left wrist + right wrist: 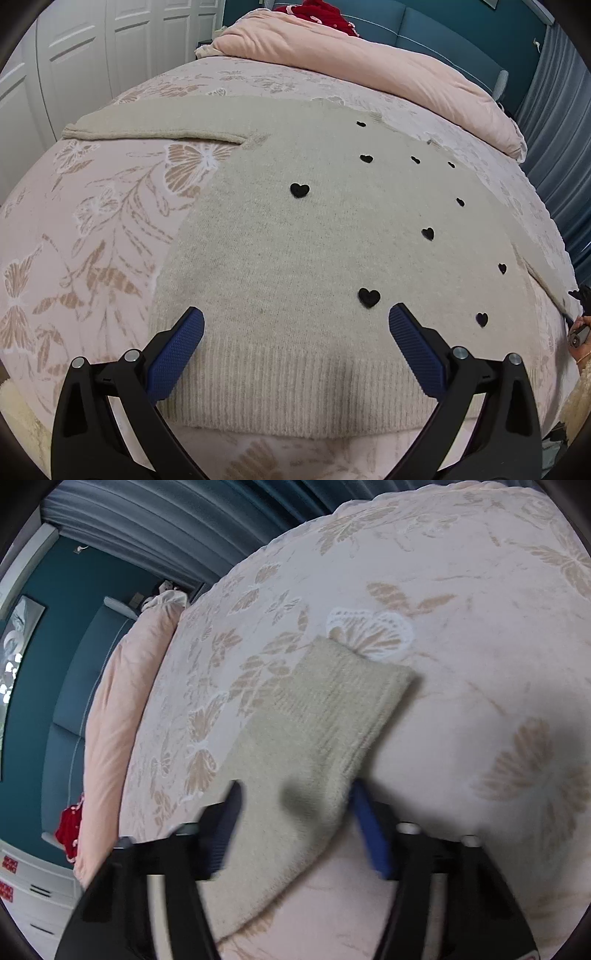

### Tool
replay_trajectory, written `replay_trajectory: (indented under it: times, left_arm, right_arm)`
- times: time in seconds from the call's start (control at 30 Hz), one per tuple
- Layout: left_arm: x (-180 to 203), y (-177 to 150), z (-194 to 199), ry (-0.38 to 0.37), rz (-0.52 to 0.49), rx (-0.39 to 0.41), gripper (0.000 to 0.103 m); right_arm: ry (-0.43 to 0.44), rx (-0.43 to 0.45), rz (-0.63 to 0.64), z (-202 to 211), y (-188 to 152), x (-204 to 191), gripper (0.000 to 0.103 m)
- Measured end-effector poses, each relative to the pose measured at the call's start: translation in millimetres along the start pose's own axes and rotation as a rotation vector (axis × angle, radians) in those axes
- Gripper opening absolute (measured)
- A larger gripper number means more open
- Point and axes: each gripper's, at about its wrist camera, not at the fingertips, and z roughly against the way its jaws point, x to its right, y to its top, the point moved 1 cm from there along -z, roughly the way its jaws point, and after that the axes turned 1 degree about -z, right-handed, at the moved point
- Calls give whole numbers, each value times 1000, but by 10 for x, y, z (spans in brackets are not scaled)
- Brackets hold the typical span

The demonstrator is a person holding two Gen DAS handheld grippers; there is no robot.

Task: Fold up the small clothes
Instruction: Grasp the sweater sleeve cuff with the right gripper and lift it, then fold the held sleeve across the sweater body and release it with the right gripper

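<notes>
A cream knitted sweater (295, 236) with small black hearts lies flat on the bed, its ribbed hem toward me and one sleeve (147, 127) stretched out to the far left. My left gripper (295, 325) is open just above the hem, its blue pads (184, 343) either side of the middle. In the right wrist view the other sleeve (314, 731) lies flat with its ribbed cuff (354, 686) pointing away. My right gripper (295, 805) is open and straddles that sleeve, close above it.
The bed has a pink butterfly-print cover (92, 229). A folded pink duvet (351, 51) and a red garment (325, 14) lie by the teal headboard. White closet doors (74, 55) stand at the left, grey curtains (184, 513) on the far side.
</notes>
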Motion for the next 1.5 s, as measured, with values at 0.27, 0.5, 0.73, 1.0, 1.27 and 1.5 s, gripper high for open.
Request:
replay_trajectory:
  times: [0.27,0.5,0.73,1.0,1.27,1.5]
  left_arm:
    - [54,175,5,-40,-39,40,97]
    - [-29,322,84,-84,30,60,98]
    - [-212,457,72,-98,13,56,98]
    - [-341,378,-24,-84,32,46,98]
    - [-252,328,-137,-101,55,2,98]
    - [-309,523,-171,-232,128,38,98]
  right_arm:
    - [572,-151,502,477,-1119,-2302,8]
    - [753,-593,835,349,-3590,-3274,10]
    - [356,-520,1047,2,-4159,-2617,23]
    - [-191,-159,1133,-903,-2354,-2474,64]
    - [-178,-207,974,-1397,-2075,-2527,11]
    - [452,-362,1038,-252,-3289,-3477,11]
